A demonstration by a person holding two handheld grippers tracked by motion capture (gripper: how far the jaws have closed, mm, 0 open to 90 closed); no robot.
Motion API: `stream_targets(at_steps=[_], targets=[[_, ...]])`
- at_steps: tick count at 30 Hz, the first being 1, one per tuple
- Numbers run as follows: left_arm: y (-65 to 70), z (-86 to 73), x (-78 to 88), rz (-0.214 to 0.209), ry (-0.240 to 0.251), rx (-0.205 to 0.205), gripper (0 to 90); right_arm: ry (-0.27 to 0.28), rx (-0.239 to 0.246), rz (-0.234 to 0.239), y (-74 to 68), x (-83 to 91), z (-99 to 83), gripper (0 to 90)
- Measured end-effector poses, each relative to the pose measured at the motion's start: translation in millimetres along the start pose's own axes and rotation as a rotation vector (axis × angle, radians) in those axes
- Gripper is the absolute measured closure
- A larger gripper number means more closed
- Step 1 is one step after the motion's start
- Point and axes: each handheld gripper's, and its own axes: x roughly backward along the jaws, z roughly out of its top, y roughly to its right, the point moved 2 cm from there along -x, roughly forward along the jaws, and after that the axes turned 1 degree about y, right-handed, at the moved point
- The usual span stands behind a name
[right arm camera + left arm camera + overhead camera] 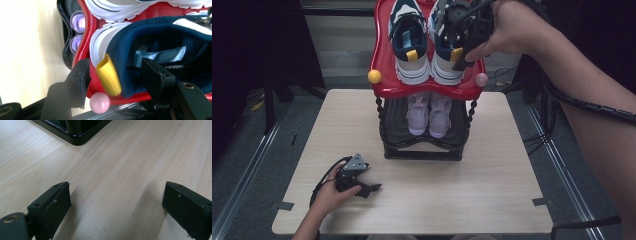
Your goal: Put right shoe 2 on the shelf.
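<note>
A pair of navy and white sneakers stands on the red top shelf (382, 65) of a small shoe rack. My right gripper (459, 50) is at the heel of the right sneaker (444, 67). In the right gripper view the right gripper (117, 72) is open: one jaw is outside the heel by the yellow pull tab (108, 75), the other inside the sneaker (150, 37), and the outer pad stands off the heel. The left sneaker (409, 45) stands beside it. My left gripper (372, 189) rests on the table at the front left, and in its own view the left gripper (116, 202) is open with nothing between its jaws.
A pair of lilac shoes (428, 112) sits on the rack's lower black shelf. A yellow ball (374, 76) and a pink ball (99, 102) top the rack's front posts. The rack's black base (75, 132) lies ahead of the left gripper on the pale wooden table (492, 165).
</note>
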Motion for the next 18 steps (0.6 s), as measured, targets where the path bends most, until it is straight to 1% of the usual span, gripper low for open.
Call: stream_targets(at_steps=[3,6,8,9,11,13,15,16,17,18], targets=[[-0.1,0.0,0.0,0.001,0.001,-0.001,7.6,0.015,-0.018,0.005,-0.2,5.9,-3.7,38.2],[-0.1,0.0,0.0,0.001,0.001,-0.001,7.6,0.014,-0.032,0.005,-0.4,10.1,-7.4,37.1],[-0.2,0.0,0.0,0.0,0.001,-0.002,7.6,0.018,-0.046,0.007,0.1,13.4,-10.4,35.5],[-0.2,0.0,0.0,0.001,0.001,-0.002,7.6,0.023,-0.067,0.011,0.2,15.5,-12.0,34.7],[-0.2,0.0,0.0,0.001,0.0,-0.002,7.6,0.029,-0.075,0.01,0.3,17.3,-14.3,33.8],[-0.2,0.0,0.0,0.001,0.0,-0.002,7.6,0.026,-0.098,0.026,-0.6,19.4,-16.1,31.5],[-0.2,0.0,0.0,0.0,0.0,-0.002,7.6,0.025,-0.115,0.035,-0.9,20.7,-17.8,30.8],[-0.2,0.0,0.0,0.001,0.0,-0.002,7.6,0.028,-0.114,0.034,-0.7,21.0,-18.2,30.4],[-0.2,0.0,0.0,0.0,0.001,-0.002,7.6,0.034,-0.129,0.048,-0.9,21.3,-18.8,29.8],[-0.2,0.0,0.0,0.001,0.001,-0.002,7.6,0.032,-0.134,0.052,-0.9,21.4,-19.2,29.5]])
